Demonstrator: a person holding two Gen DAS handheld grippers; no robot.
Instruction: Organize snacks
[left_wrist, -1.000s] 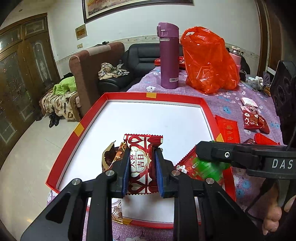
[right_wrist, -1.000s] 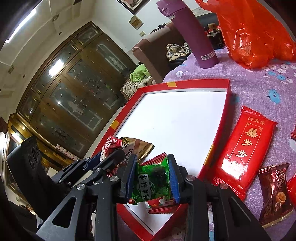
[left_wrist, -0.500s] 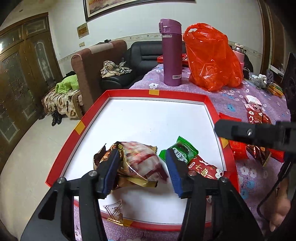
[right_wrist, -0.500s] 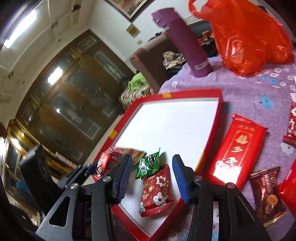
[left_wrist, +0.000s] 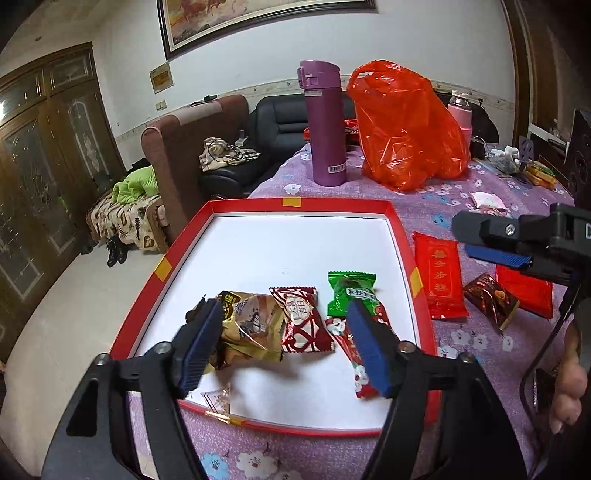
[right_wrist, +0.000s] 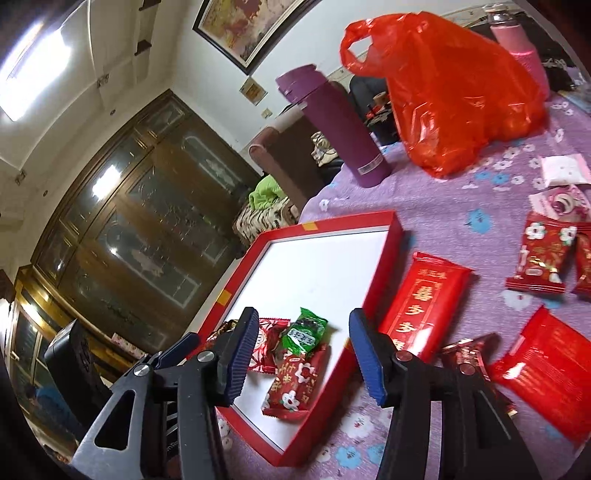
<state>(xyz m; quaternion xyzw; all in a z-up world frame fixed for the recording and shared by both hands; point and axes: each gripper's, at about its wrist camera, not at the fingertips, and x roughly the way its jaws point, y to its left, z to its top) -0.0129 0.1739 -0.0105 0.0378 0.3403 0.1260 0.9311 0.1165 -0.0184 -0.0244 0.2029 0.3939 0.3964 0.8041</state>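
Left hand-held gripper (left_wrist: 284, 343) wide, right hand-held gripper (right_wrist: 301, 354) wide; green snack (left_wrist: 351, 291), crinkled gold snack (left_wrist: 247, 325) in red tray (left_wrist: 184, 236).

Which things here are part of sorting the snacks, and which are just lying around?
Part of the job: red tray, green candy, gold packet, long red packet, left gripper, right gripper.
Lying about: purple flask, orange bag, pink bottle.
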